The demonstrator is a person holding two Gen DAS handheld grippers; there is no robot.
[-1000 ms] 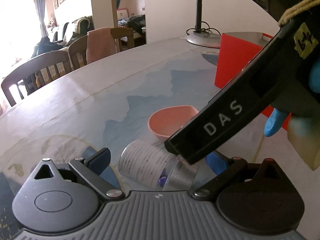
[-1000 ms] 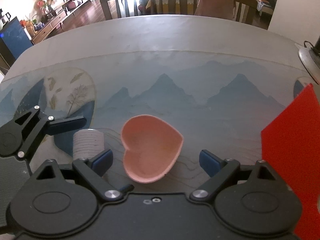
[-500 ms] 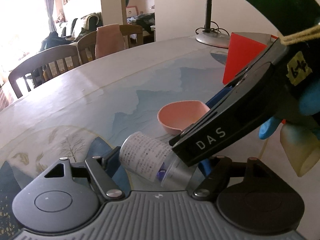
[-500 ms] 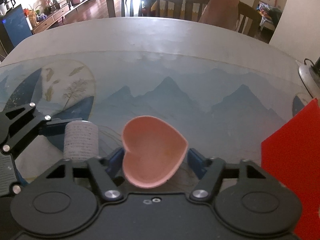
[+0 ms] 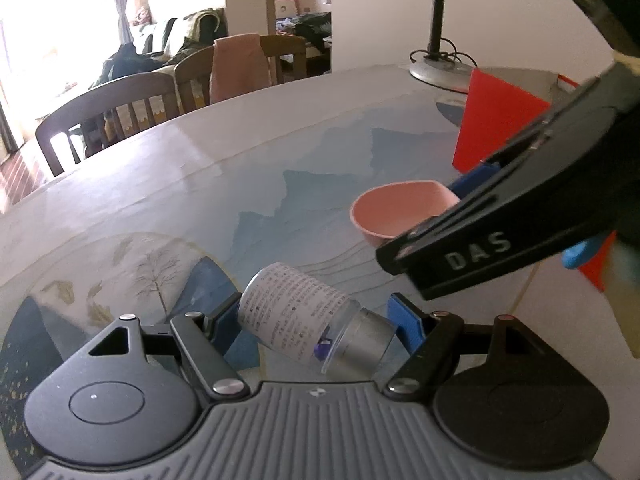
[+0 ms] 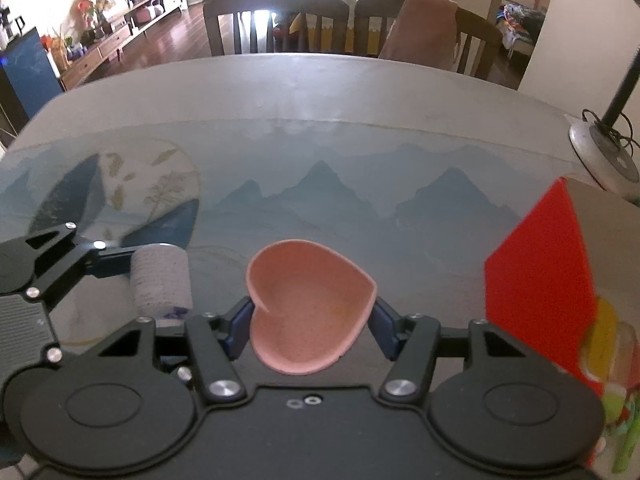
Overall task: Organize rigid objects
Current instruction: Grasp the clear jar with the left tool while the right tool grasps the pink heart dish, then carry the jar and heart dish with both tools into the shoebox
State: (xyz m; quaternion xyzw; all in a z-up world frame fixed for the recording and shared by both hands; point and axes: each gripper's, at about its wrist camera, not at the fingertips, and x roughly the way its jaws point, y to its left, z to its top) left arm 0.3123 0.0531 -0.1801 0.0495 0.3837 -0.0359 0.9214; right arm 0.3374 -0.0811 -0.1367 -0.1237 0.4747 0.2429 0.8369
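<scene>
A small clear bottle (image 5: 304, 320) with a printed white label and a silver cap lies tilted between the blue pads of my left gripper (image 5: 316, 320), which is shut on it. The bottle also shows in the right wrist view (image 6: 160, 280), held by the left gripper. A pink heart-shaped bowl (image 6: 308, 304) sits between the blue pads of my right gripper (image 6: 308, 324), which is shut on its sides. The bowl shows in the left wrist view (image 5: 400, 212) with the right gripper's black body over it.
A red box (image 6: 540, 280) stands at the right of the bowl, also in the left wrist view (image 5: 496, 116). A lamp base (image 6: 604, 152) sits at the far right. Wooden chairs (image 6: 276, 20) stand behind the table's far edge. The tablecloth (image 6: 320, 120) shows mountains.
Both grippers have closed: the left on the bottle, the right on the pink bowl. Both objects now appear lifted and closer to the cameras.
</scene>
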